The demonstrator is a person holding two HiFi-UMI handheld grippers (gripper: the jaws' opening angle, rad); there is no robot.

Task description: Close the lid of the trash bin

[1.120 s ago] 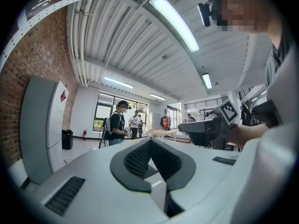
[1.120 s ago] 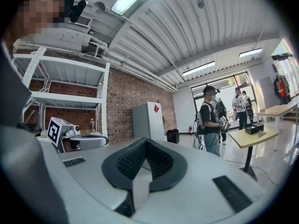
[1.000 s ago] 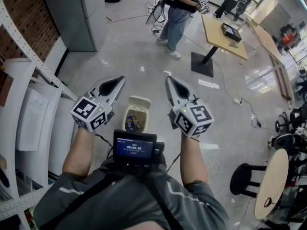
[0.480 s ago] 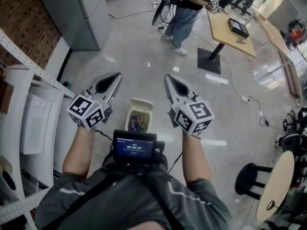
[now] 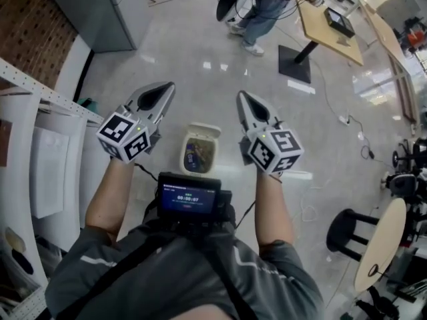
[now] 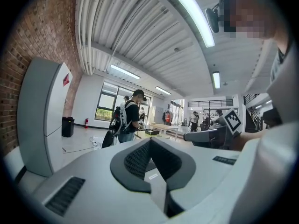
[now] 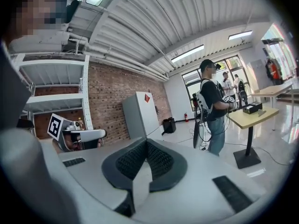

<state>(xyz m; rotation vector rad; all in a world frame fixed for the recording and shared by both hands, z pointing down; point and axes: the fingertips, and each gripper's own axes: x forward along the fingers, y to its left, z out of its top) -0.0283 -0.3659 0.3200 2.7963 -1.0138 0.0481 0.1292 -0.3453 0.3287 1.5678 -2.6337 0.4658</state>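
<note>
Bin (image 5: 199,155) stands on the floor with its lid (image 5: 205,132) up, between my two grippers and touching neither. My left gripper (image 5: 162,92) and right gripper (image 5: 246,103) are both pinched closed on nothing.

The left gripper (image 6: 149,141) has its jaws pressed together at the tip, the dark ribbed pads (image 6: 137,158) meeting with nothing between them. Straight beyond the tip stands a person (image 6: 129,120) (cap on, backpack worn), just beside a pale table (image 6: 161,126). Left of the jaws a tall grey cabinet (image 6: 44,111) rises against a brick wall (image 6: 28,45), with a black bin (image 6: 67,126) farther off past it. To the right of the jaws the right gripper (image 6: 189,136) shows, carrying its marker cube (image 6: 232,120).
</note>
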